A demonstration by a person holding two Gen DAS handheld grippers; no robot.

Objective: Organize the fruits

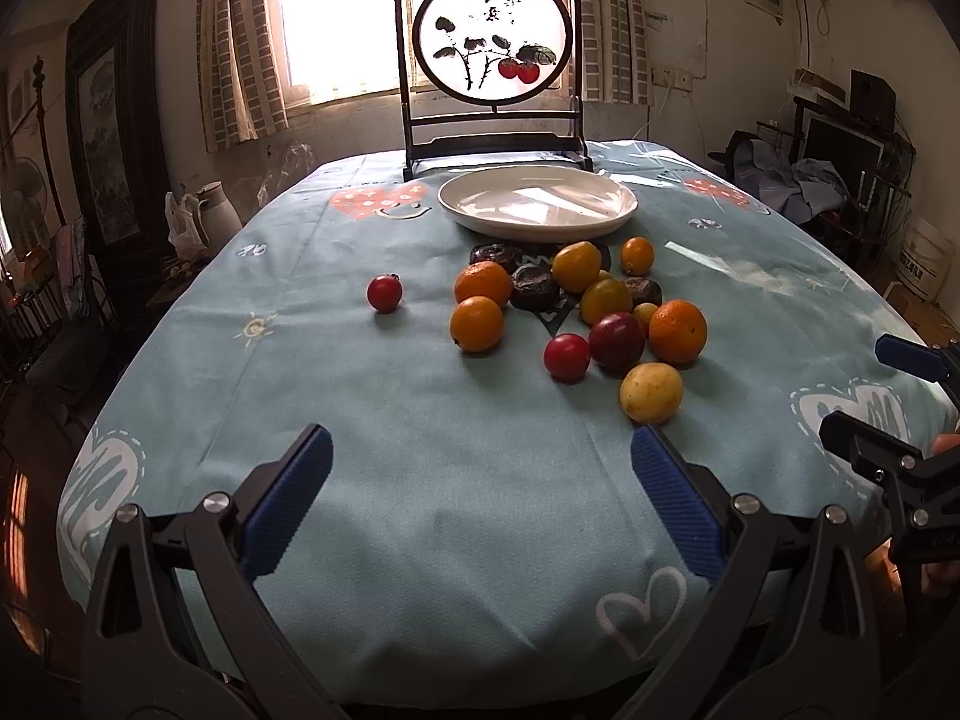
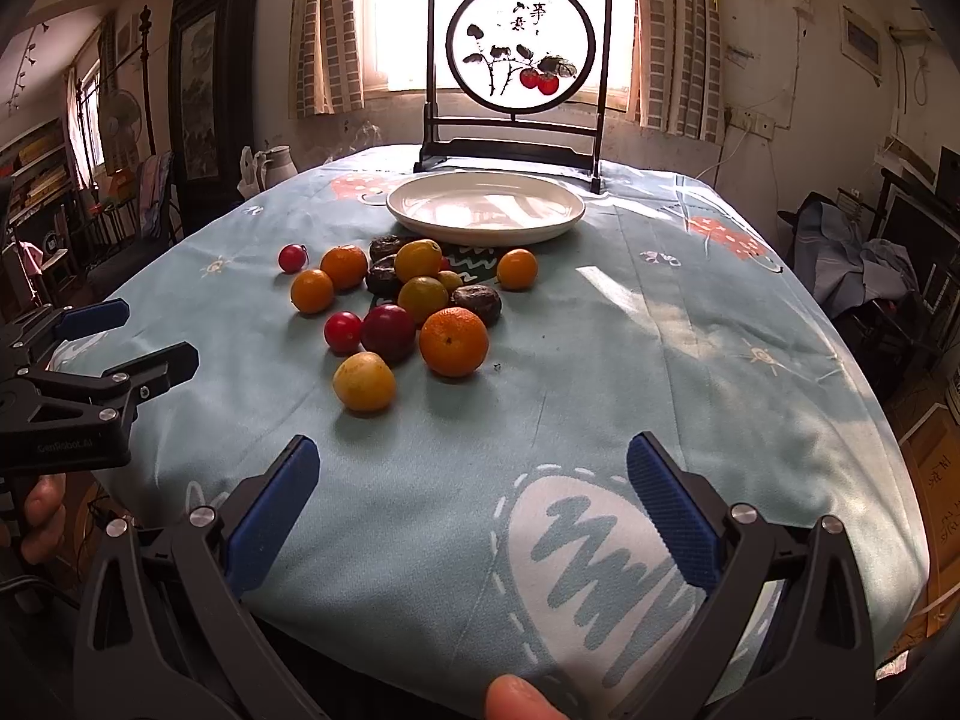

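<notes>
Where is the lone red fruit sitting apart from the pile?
The lone red fruit lies on the tablecloth, left of the pile, nearest two oranges.

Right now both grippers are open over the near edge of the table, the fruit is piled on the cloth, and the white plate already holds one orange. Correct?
Not quite. The white plate is empty in both wrist views. The rest holds: left gripper and right gripper open, fruit pile on the cloth.

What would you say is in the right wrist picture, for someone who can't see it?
A pile of loose fruits lies on a blue tablecloth, in front of an empty white plate. The open right hand-held gripper hovers near the table's front edge, holding nothing, with the left hand-held gripper at the left.
</notes>
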